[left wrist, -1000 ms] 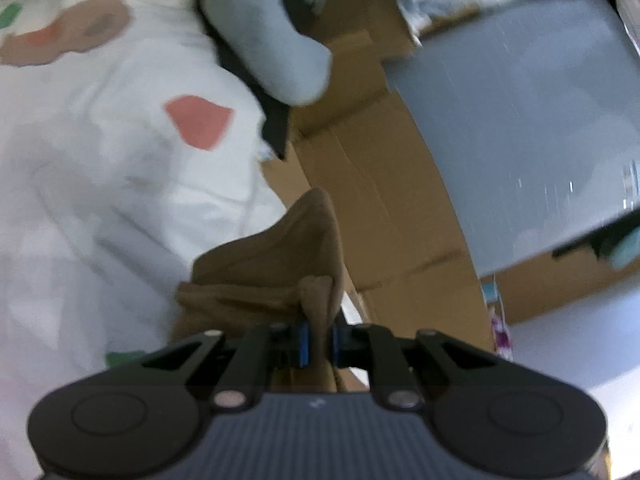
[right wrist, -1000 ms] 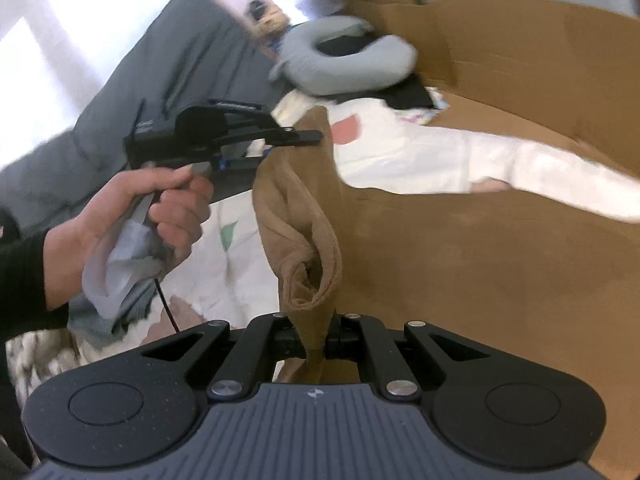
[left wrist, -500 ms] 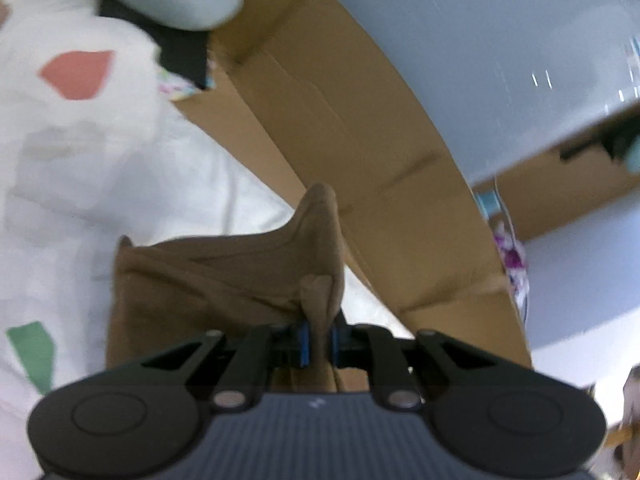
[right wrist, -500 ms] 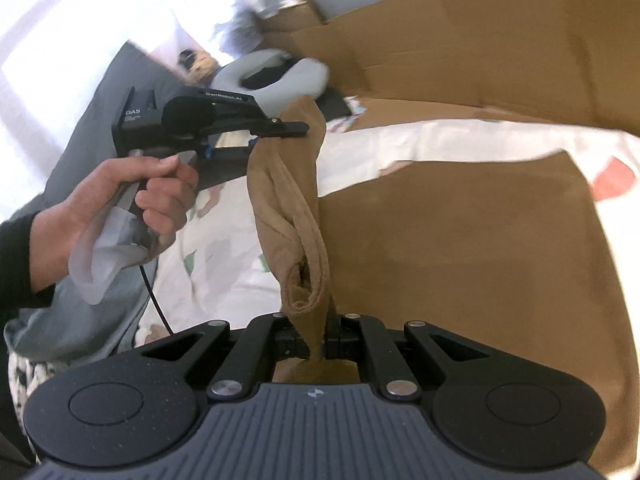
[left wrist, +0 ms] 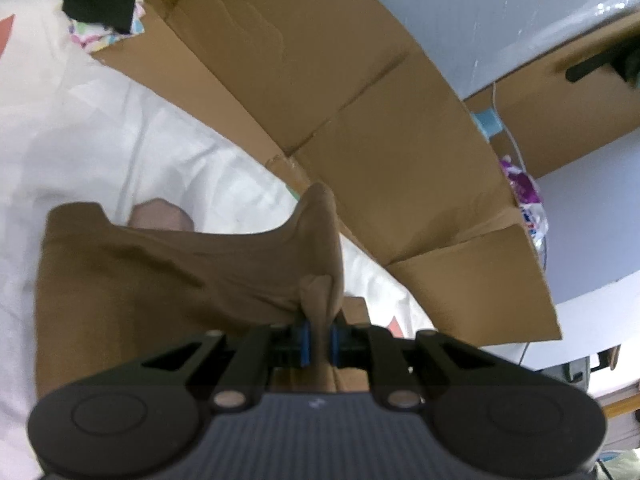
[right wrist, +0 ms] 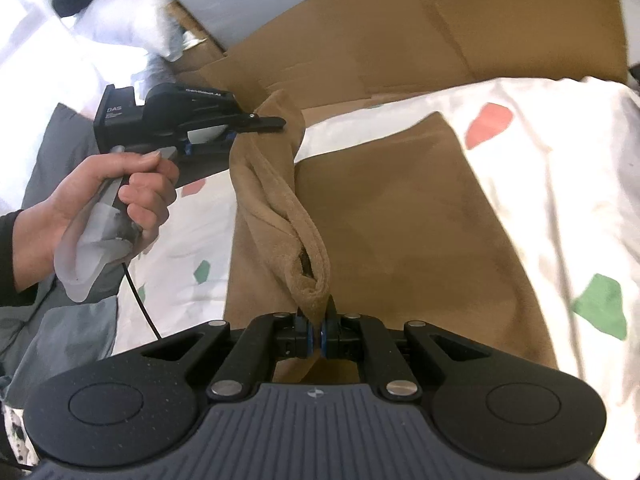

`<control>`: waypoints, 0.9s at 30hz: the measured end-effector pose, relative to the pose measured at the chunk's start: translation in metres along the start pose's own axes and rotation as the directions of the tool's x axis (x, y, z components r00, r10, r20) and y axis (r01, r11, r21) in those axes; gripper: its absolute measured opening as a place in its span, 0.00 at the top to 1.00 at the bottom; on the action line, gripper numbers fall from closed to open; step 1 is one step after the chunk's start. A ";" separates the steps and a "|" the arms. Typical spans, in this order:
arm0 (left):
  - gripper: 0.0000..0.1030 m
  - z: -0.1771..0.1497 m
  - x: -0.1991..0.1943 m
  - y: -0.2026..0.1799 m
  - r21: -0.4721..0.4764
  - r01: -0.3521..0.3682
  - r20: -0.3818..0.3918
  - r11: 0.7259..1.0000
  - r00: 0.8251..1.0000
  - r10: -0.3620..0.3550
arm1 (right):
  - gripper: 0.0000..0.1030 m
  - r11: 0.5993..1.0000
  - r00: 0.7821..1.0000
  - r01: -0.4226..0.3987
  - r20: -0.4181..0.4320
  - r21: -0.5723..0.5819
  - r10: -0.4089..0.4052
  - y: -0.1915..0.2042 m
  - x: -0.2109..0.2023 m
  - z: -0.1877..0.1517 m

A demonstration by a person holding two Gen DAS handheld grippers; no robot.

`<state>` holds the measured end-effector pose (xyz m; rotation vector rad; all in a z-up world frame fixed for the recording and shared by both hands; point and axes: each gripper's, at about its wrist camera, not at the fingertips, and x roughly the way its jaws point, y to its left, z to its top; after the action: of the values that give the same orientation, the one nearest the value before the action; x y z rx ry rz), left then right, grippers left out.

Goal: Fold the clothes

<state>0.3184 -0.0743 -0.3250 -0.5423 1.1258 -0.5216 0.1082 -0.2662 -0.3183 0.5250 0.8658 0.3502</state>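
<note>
A tan brown garment lies spread on a white bedsheet with red and green patches. One raised edge of it hangs between the two grippers as a twisted band. My right gripper is shut on the near end of that band. My left gripper, held by a hand, is shut on the far end. In the left wrist view the left gripper pinches a bunched fold of the brown garment, which drapes down to the left over the bedsheet.
Flattened brown cardboard stands along the far side of the bed, seen also as cardboard in the left wrist view. Grey fabric lies at the near left. A white pillow and dark clothes sit at the back left.
Both grippers have carried the held edge sideways across the bed and rolled. More of the brown garment now lies flat on the sheet; the grey neck pillow has left both views.
</note>
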 end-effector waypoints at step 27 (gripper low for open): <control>0.90 -0.033 0.110 -0.065 0.071 -0.082 -0.096 0.994 0.991 0.089 | 1.00 0.978 0.990 0.136 0.003 0.157 -0.138 -0.063 -0.018 -0.014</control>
<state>0.3175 -0.1979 -0.3705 -0.4115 1.2164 -0.5149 0.0910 -0.3229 -0.3500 0.6089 0.9155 0.1524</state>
